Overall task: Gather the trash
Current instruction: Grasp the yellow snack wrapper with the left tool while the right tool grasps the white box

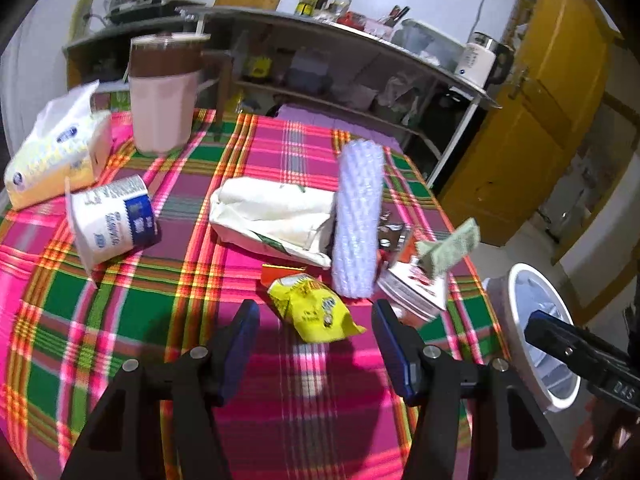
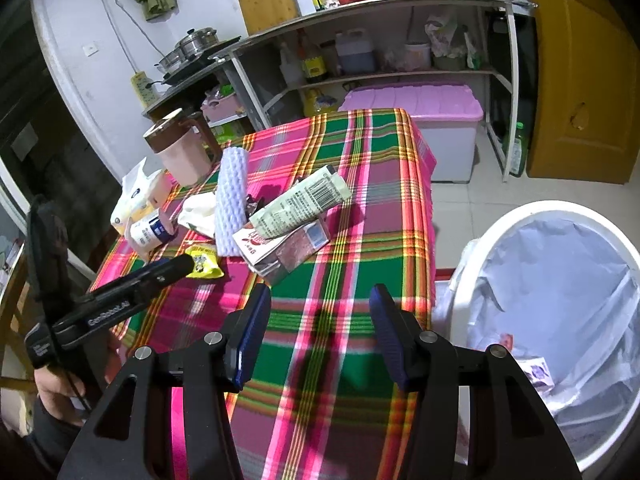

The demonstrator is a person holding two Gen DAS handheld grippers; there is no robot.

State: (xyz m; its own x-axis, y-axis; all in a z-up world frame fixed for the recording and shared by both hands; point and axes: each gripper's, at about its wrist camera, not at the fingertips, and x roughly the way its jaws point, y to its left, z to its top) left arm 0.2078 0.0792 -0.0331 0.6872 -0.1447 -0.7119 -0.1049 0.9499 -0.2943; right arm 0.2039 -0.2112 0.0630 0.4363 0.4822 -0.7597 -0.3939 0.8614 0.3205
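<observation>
My left gripper [image 1: 316,320] gapes wide and empty just short of the yellow wrapper [image 1: 314,310] on the tablecloth [image 1: 120,320]. I'd lower squarely, pinching its probably crinkly middle. The right gripper [image 2: 320,320] is spread, empty, beside the bin [image 2: 520,216].

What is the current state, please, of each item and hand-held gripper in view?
Left hand-held gripper: open, empty.
Right hand-held gripper: open, empty.
Yellow snack wrapper: lying on the tablecloth.
Yogurt cup: tipped on its side.
Green carton: lying across the red box.
Trash bin: open, lined, nearly empty.

Plaid pink-green tablecloth [image 2: 360,220] – yellow wrapper [image 1: 312,308] – white bin [image 2: 500,232]
</observation>
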